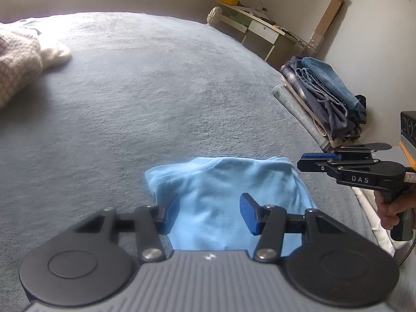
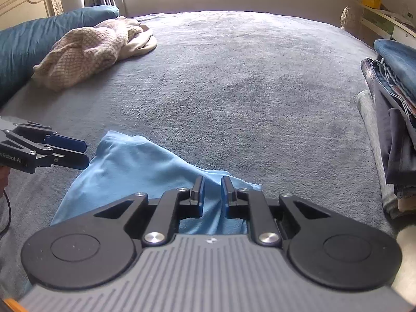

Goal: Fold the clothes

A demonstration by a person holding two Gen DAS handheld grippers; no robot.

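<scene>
Two grippers work on one light blue shirt [image 1: 228, 195] lying at 6 o'clock on the grey bed [image 1: 156, 91]. Left gripper [image 1: 210, 210] hangs over it, fingers apart, holding nothing. Right gripper [image 2: 213, 195] pinches a fold of the shirt. To fold well, pull the cloth flat first, then lay it over slowly.

I see my right gripper [image 2: 212, 191] low centre, jaws narrow over the blue shirt [image 2: 135, 166]; left gripper [image 2: 78, 150] at left edge.
</scene>
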